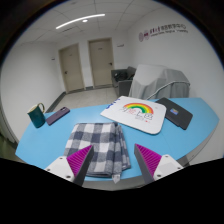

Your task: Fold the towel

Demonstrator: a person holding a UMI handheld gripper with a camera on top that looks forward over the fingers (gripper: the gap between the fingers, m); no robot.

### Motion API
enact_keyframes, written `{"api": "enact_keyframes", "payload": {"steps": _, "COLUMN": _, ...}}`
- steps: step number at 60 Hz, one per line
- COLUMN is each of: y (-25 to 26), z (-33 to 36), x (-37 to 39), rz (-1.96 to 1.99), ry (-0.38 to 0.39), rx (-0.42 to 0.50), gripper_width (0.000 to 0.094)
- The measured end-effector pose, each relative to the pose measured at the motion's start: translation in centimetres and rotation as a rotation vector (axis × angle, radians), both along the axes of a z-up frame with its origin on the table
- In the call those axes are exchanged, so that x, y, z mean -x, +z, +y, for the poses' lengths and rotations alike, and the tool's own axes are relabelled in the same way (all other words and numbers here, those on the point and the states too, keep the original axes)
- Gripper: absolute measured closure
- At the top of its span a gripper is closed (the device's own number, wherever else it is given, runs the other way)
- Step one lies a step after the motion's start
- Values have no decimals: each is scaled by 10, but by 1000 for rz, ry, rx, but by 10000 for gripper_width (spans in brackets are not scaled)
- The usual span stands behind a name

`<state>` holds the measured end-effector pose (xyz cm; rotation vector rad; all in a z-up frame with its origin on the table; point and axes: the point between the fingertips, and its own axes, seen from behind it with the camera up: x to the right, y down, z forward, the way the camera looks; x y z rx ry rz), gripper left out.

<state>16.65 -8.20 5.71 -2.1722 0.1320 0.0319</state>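
Magenta pads lined the inner faces of the two fingers, and the gripper stood wide apart, its left finger and right finger well separated, with nothing pressed between them. It held nothing. Whether either fingertip rested on the cloth could not be told; the left one overlapped the towel's near left corner in the view, while the right one sat beside the towel's near right edge, over the bare tabletop.

The towel was a grey-and-white checked cloth, lying flat but slightly rumpled on the light blue table. Its long axis ran away from the gripper, from the near edge of the table toward the middle, tilted a little to the left at the far end. Its near end reached into the gap between the fingers, and most of the cloth spread just ahead of them.

Beyond the towel lay a white board printed with a rainbow, and to its right, touching or nearly touching it, a dark grey notebook. On the left part of the table stood a teal cup, with a dark phone lying just beside it. Past the table were two closed doors, a black chair, and a pale covered shape.
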Motion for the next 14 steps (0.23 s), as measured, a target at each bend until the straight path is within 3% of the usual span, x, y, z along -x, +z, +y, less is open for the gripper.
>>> {"api": "enact_keyframes", "payload": {"steps": 7, "y": 22, "z": -43, "x": -24, "rz": 18, "ry": 17, "rx": -18, "gripper_width": 106}}
{"api": "enact_keyframes", "payload": {"steps": 14, "y": 38, "z": -86, "x": -57, "rz": 44, "ry": -35, "rx": -41, "gripper_width": 103}}
